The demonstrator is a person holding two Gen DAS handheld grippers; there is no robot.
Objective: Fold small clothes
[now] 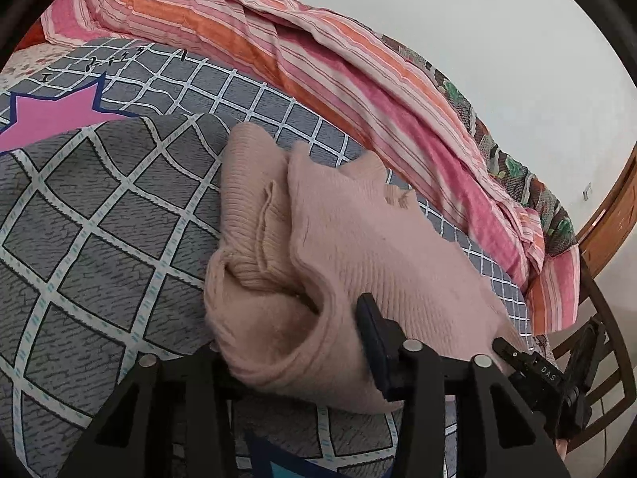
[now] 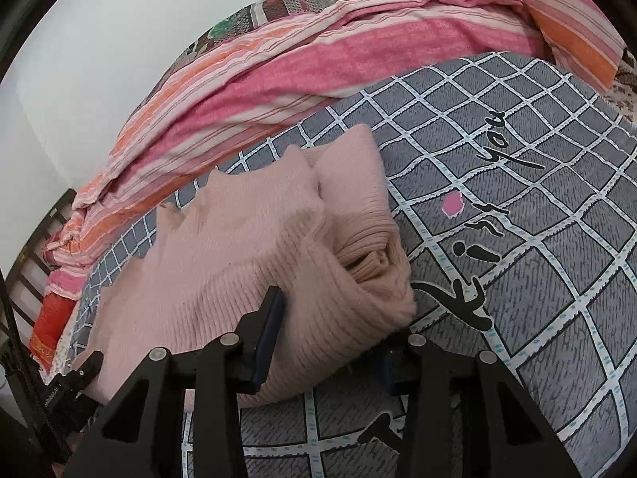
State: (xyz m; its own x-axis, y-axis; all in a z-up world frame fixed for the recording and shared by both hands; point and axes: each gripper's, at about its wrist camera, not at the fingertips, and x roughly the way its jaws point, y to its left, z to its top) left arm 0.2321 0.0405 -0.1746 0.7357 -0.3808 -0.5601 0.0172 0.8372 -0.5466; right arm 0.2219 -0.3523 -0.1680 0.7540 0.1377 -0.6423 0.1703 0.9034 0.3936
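Note:
A pale pink ribbed knit garment [image 1: 358, 239] lies folded in a thick bundle on the grey checked bedspread [image 1: 99, 239]. My left gripper [image 1: 290, 330] is shut on the bundle's near left edge; one blue-padded finger [image 1: 372, 338] shows on top and the other is hidden under the knit. In the right wrist view the same garment [image 2: 239, 239] fills my right gripper [image 2: 338, 318], which is shut on the near right edge. One finger [image 2: 270, 318] presses the top layer there, and the knit covers the other. Both grippers hold the same near edge side by side.
A pink and orange striped quilt [image 1: 318, 71] is heaped along the far side of the bed, against a white wall [image 1: 477, 40]. A wooden chair [image 1: 609, 215] stands off the bed's right end. The bedspread [image 2: 537, 239] carries black lettering and a pink star.

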